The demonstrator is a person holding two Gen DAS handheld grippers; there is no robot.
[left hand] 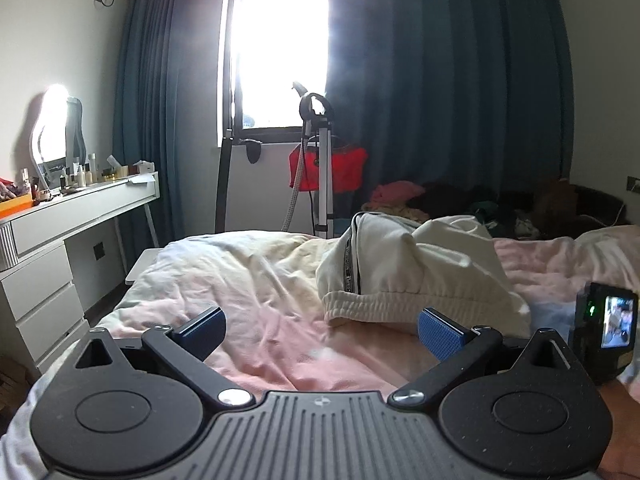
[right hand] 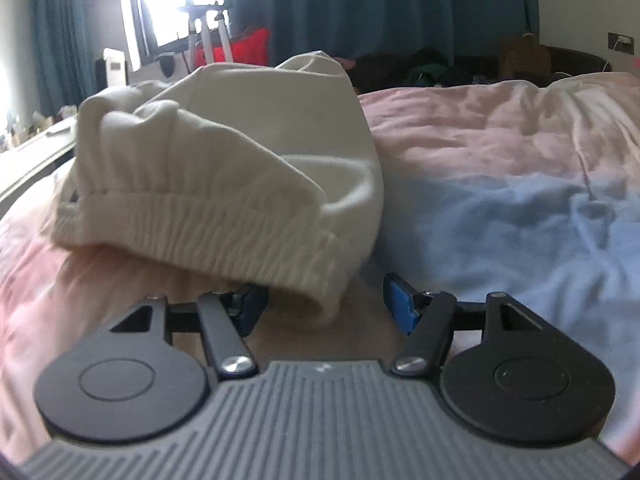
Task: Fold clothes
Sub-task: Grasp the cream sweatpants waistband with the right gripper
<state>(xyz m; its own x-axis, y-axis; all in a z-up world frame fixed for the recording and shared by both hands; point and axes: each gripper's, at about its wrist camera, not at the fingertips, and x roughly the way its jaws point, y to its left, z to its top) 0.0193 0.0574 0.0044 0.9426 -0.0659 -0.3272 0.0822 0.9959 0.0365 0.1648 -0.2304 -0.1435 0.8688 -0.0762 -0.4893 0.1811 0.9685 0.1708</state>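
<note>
Cream sweatpants (left hand: 404, 264) with a ribbed elastic waistband (right hand: 192, 220) lie bunched on the pink and blue duvet (left hand: 240, 292). My left gripper (left hand: 322, 334) is open just short of the waistband, with only bedding between its blue pads. My right gripper (right hand: 324, 308) is at the waistband's right corner. That corner lies between its jaws and drapes over the left fingertip (right hand: 252, 306), while the right fingertip (right hand: 398, 306) stands clear of the cloth. In the left wrist view, the right gripper's camera body (left hand: 604, 328) shows at the right edge.
A white dresser (left hand: 60, 220) crowded with bottles stands to the left of the bed. A garment steamer stand (left hand: 322, 160) and a red bag (left hand: 344, 168) are by the window. A heap of dark clothes (left hand: 460, 196) lies beyond the bed under blue curtains.
</note>
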